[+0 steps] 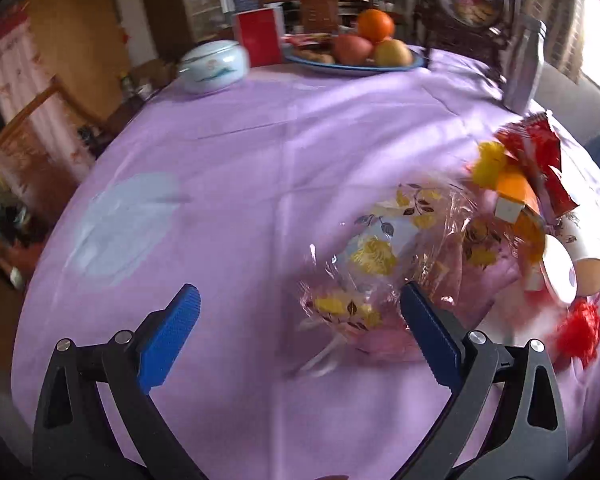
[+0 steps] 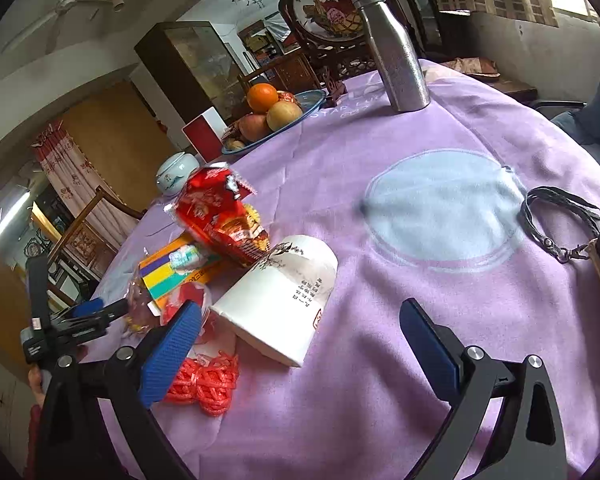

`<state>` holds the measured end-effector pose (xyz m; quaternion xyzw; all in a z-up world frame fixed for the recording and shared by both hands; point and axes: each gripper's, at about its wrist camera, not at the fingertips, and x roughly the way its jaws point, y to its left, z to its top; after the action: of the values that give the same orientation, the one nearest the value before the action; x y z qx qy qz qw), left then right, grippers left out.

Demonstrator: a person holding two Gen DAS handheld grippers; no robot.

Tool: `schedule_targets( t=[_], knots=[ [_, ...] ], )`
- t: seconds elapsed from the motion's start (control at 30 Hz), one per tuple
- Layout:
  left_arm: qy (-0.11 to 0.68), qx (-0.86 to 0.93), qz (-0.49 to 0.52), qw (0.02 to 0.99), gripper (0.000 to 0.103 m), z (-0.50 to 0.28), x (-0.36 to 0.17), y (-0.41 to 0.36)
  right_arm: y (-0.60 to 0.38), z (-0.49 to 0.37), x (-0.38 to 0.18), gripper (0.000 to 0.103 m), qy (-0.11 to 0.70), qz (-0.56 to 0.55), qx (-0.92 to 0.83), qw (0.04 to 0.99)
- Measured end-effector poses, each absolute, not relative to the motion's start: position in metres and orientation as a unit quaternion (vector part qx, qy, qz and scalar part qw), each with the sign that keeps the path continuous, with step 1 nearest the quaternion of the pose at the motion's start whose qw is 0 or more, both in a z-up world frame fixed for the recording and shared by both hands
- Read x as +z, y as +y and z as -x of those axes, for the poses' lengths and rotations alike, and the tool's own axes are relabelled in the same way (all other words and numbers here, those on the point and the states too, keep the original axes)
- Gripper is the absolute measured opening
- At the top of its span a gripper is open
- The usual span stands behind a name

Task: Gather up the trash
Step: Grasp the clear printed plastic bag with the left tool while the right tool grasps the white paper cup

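Trash is heaped in one loose pile on the purple tablecloth (image 2: 380, 152), and pretty much everything can be placed off the tipped paper cup (image 2: 278, 300) at the near edge of that pile. The cup is lying on its side, long axis running from its open mouth, nearest the right gripper (image 2: 300, 330), back toward the middle of the table. Behind it a red snack bag (image 2: 220, 216) is propped up, with a yellow and orange box (image 2: 172, 272) beside that. A bundle of red string (image 2: 206, 382) sits just in front of the cup's mouth, right by the right gripper's blue finger.

The right gripper is spread wide with nothing held, and the cup lies between its fingers and slightly ahead, so it's probably the nearer one for the cup. The left gripper (image 1: 300, 320) is also spread wide and empty; crinkly flower-print cellophane (image 1: 384, 264) on the far side of the pile from the cup is right at its right finger, though whether it's touching can't be made out through the blur.

Further back from the cup, a steel bottle (image 2: 396, 52), a fruit plate (image 2: 312, 102) and a lidded white bowl (image 2: 174, 174) can be seen, with a lanyard (image 2: 556, 216) off to the cup's right.
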<state>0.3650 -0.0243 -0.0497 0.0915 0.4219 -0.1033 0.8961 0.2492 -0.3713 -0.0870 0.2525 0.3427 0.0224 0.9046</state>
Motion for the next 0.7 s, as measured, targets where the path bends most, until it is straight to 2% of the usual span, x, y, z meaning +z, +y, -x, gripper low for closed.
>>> schedule_targets(
  t=[0.17,0.3,0.57,0.6,0.63,0.67,0.7],
  knots=[
    [0.42,-0.12,-0.029,0.899,0.096,-0.349,-0.033,0.004,-0.369,-0.248,-0.088,0.098,0.344,-0.252,0.03,0.904],
    [0.409,-0.172,0.002,0.896,0.096,-0.343,-0.019,-0.016,-0.371,-0.251,-0.089,0.098,0.348,-0.259,0.03,0.901],
    [0.436,-0.146,-0.085,0.884,0.096,-0.367,-0.06,-0.071,-0.376,-0.255,-0.094,0.098,0.359,-0.276,0.036,0.891],
    [0.445,-0.149,-0.078,0.879,0.087,-0.367,-0.065,-0.069,-0.377,-0.257,-0.095,0.098,0.364,-0.278,0.038,0.888],
    [0.444,-0.156,-0.072,0.88,0.067,-0.367,-0.063,-0.066,-0.377,-0.259,-0.096,0.098,0.368,-0.28,0.039,0.886],
    [0.435,-0.165,-0.062,0.883,0.059,-0.365,-0.061,-0.062,-0.378,-0.261,-0.096,0.098,0.372,-0.283,0.036,0.883],
    [0.428,-0.167,-0.055,0.886,0.056,-0.364,-0.059,-0.059,-0.378,-0.262,-0.095,0.098,0.372,-0.284,0.032,0.883]
  ],
)
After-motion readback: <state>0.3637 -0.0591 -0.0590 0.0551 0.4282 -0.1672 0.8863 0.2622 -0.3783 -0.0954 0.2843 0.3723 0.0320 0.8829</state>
